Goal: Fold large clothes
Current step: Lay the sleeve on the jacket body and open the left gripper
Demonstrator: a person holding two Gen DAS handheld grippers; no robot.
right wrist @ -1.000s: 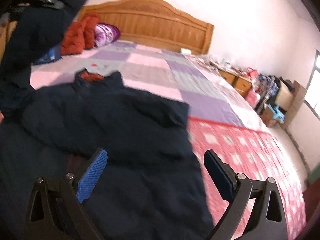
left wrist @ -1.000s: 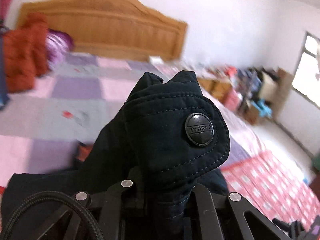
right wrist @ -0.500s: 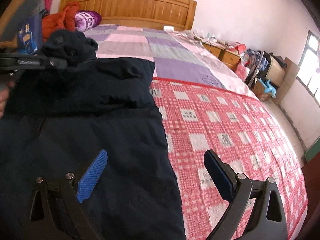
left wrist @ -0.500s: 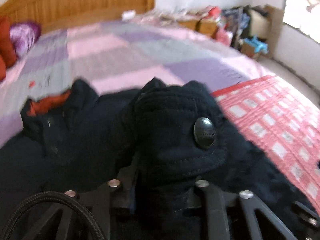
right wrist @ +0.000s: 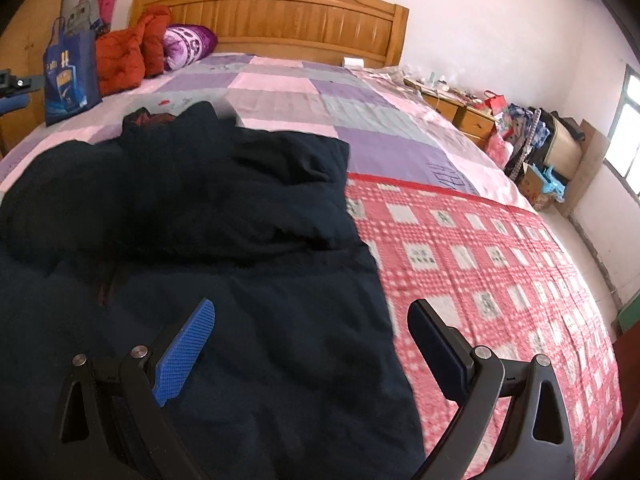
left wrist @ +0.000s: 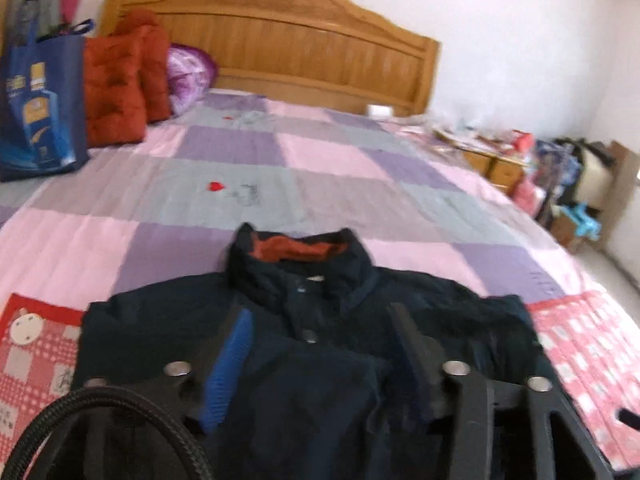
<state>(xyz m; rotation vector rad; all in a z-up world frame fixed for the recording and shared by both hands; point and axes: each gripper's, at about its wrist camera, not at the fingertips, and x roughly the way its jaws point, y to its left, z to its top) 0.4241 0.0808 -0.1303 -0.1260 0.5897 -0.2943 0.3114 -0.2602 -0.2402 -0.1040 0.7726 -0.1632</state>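
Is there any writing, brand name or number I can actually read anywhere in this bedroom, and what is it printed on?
Nothing here reads clearly.
Blue shopping bag: printed labels and large pale characters, too blurred to read.
Purple quilt patch: dark lettering, too distorted to read.
Red checked blanket: small marks in the white squares, too small to read.
Dark jacket: neck tag and snap button, too blurred to read.

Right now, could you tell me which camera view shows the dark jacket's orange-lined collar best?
The left wrist view: the dark navy jacket's orange-lined collar faces the camera squarely, standing open just beyond the open left claw. The right wrist view shows the collar only obliquely at the jacket's far end, with a sliver of orange lining.
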